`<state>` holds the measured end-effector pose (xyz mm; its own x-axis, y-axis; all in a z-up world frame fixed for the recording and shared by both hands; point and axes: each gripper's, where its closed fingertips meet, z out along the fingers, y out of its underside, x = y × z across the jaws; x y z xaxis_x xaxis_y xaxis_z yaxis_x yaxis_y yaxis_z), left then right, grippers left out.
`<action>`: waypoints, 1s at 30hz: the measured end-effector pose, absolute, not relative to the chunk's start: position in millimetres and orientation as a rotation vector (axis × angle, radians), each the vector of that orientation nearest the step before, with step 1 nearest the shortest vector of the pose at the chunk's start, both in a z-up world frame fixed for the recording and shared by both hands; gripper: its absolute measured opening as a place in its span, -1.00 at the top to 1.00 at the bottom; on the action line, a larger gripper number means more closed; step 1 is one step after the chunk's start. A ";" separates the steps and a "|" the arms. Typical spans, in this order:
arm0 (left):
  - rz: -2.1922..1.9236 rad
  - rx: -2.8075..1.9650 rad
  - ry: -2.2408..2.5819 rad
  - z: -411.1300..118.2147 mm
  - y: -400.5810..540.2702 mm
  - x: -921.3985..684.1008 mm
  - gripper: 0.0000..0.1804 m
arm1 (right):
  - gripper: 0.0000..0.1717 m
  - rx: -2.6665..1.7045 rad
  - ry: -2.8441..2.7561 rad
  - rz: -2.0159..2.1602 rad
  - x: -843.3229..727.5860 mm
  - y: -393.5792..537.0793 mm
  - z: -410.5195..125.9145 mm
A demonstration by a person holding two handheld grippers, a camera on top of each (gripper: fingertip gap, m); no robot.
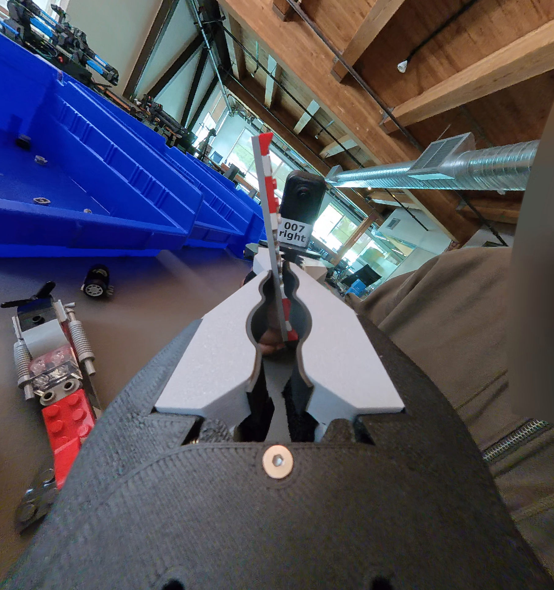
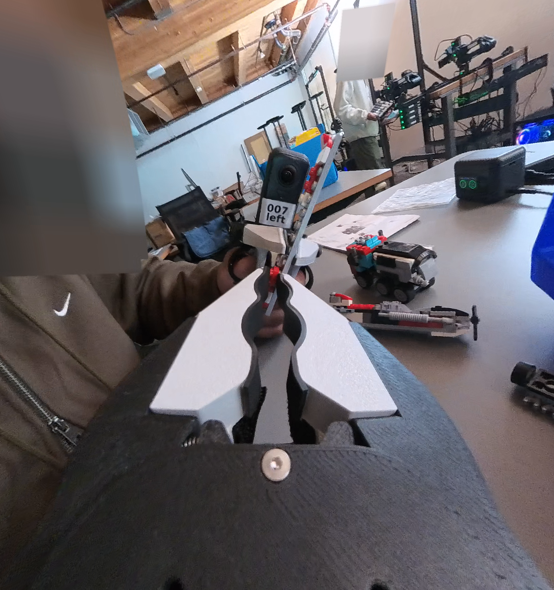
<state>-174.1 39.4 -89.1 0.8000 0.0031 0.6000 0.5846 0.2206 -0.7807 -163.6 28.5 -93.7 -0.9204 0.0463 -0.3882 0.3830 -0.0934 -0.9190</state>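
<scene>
Grey bench [image 2: 460, 415] carrying blue bins [image 1: 93, 191], a brick truck [image 2: 393, 265] and a brick plane [image 2: 406, 319]. Above it, left tool [image 1: 277, 276] and right tool [image 2: 277, 276] both clamp one long grey-and-red brick strip [image 1: 267, 198] from opposite ends.

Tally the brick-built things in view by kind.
wheeled truck model: 1
propeller plane model: 1
loose wheel assembly: 1
red-and-grey strip: 1
Total: 4
</scene>
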 end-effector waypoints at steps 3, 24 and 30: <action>-0.416 -1.313 -0.541 -90.2 40.1 -174.0 0.93 | 0.96 0.447 1.989 -2.128 -162.8 28.9 -94.2; -0.418 -1.277 -0.653 -97.9 30.8 -191.0 0.93 | 0.95 1.658 2.315 -2.540 -279.2 233.9 -63.7; -0.437 -1.261 -0.668 -98.2 31.1 -191.9 0.93 | 0.83 2.235 2.344 -2.235 -304.4 314.2 -92.0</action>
<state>-191.9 31.1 -98.2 0.7365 0.0566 0.6741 0.6404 0.2627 -0.7217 -304.4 314.2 -92.0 -0.1523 0.9805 -0.1239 0.1704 -0.0974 -0.9805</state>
